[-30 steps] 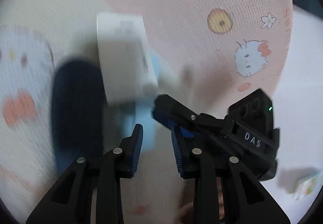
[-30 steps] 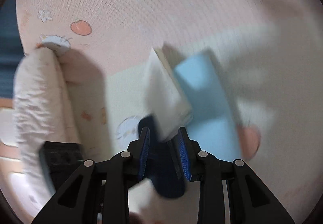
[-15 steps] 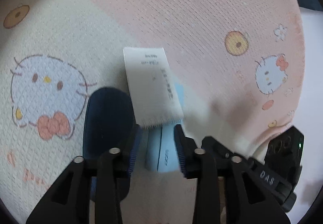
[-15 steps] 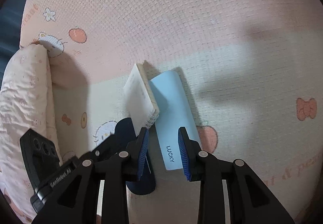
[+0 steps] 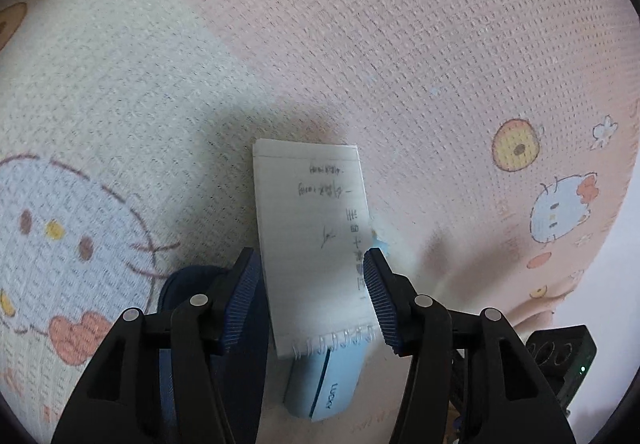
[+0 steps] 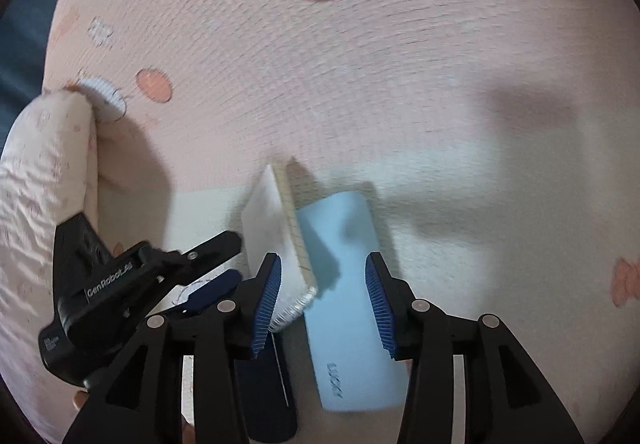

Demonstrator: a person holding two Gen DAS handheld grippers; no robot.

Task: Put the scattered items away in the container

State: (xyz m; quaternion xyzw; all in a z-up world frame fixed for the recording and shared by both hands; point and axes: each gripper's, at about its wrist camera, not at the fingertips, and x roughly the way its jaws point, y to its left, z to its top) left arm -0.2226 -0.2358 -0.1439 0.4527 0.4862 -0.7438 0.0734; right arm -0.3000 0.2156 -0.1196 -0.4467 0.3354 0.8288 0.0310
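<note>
- Pale-blue case [image 6: 352,304], printed with small lettering, lies low in the right wrist view, framed by the spread right tongs [image 6: 320,304], not yet touched.
- Left tongs [image 5: 312,300] are spread too, straddling the spiral notebook [image 5: 316,244] at lower centre of the left wrist view; no pinch yet.
- Notebook leans tilted against the blue case, a dark navy case [image 5: 224,324] just left of it, all on the pink cartoon-print bed sheet [image 5: 400,64].
- Step looks like lining up a grab on the scattered items.
- Next move: close on one item, lift clear, then find the container, which isn't in view.
</note>
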